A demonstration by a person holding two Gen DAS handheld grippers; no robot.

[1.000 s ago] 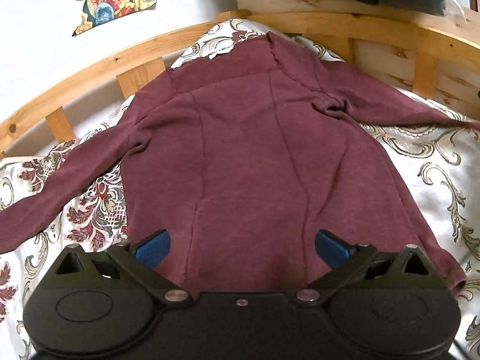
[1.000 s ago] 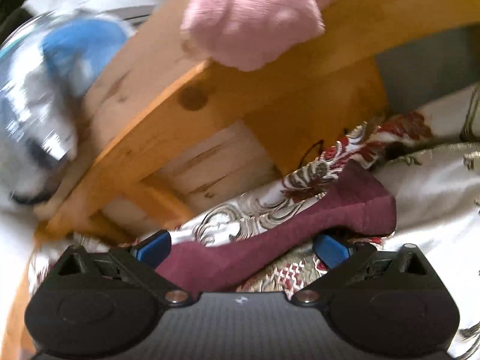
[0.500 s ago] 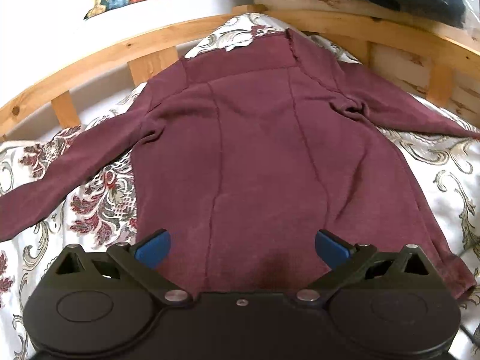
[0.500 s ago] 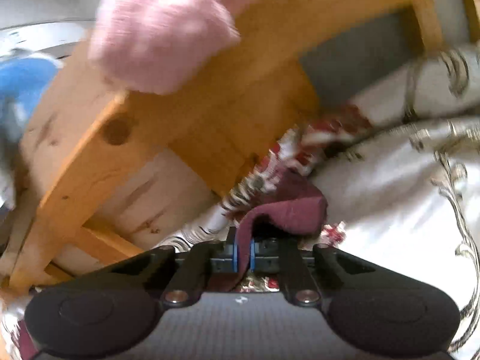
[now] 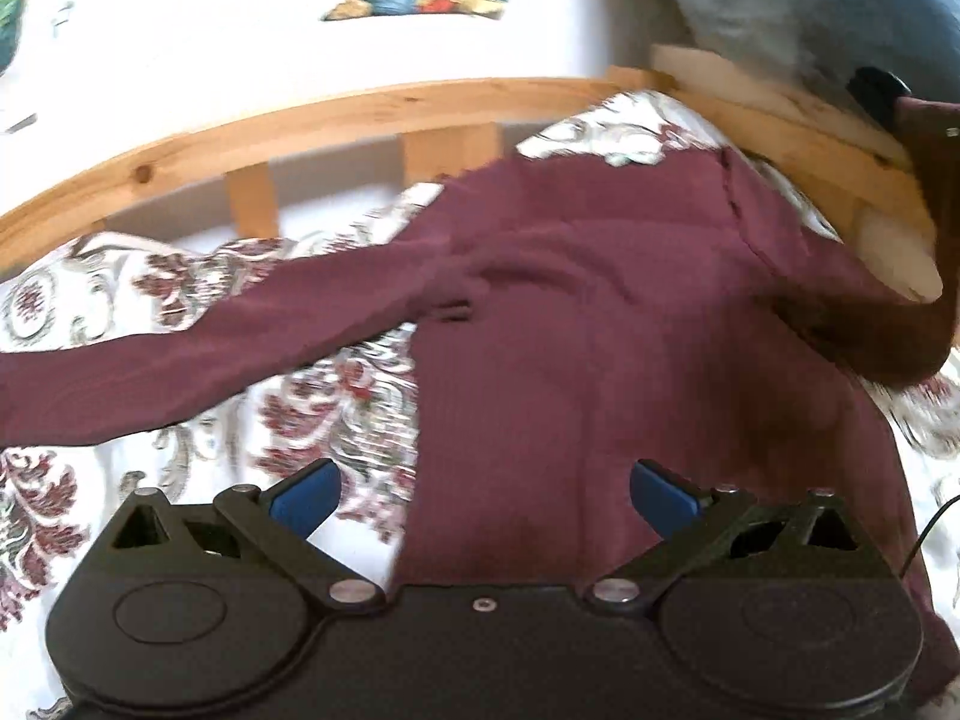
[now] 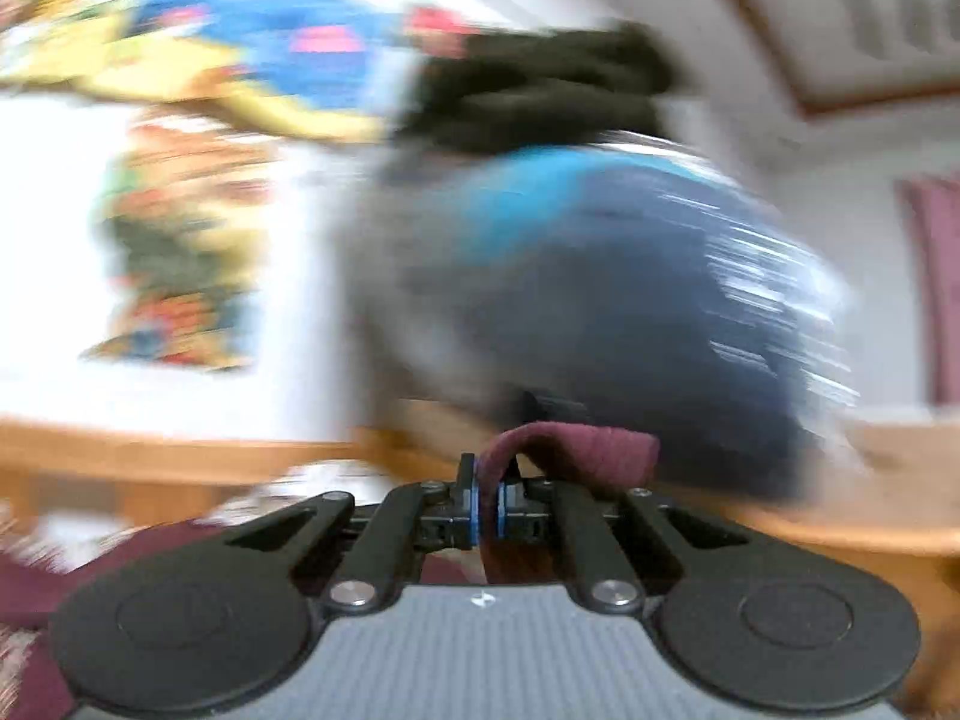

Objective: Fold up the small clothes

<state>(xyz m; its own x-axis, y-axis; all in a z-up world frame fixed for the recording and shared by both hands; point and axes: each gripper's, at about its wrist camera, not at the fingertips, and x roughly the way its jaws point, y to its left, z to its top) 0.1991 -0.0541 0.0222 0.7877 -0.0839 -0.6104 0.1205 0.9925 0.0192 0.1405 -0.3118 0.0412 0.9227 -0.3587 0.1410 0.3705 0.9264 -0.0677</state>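
**Right sleeve lifted, left gripper idle: watch the swing**

Left to right, as your left camera sees it:

- The left sleeve (image 5: pixel 198 354) lies flat and stretched out over the patterned bedspread (image 5: pixel 108 288), running off the left edge of view. Nothing touches it.
- Your left gripper (image 5: pixel 483 495) hovers over the hem of the maroon sweater (image 5: pixel 600 324), blue pads (image 5: pixel 306 495) spread wide, nothing between them. The sweater body lies flat on the bed inside the wooden frame (image 5: pixel 360 111).
- The right sleeve (image 5: pixel 882 324) rises off the bed along the right edge. Your right gripper (image 6: pixel 486 507) is pressed together on its cuff (image 6: pixel 576 447), with fabric pinched between the pads and a loop flopping over the top.

Risks from here:

- The right view is heavily smeared, so that hand looks to be moving fast. The pinch is near the cuff edge; a quick swing could pull the fabric out.
- Nothing pins the body. Drag from the lifted sleeve could shift or wrinkle the shoulder. Consider holding the hem down with the left gripper.
- The sleeve passes close to the frame rail and the dark bag (image 5: pixel 840 18) behind it, so it could snag there.
- Where the cuff will land can't be judged from the right view.
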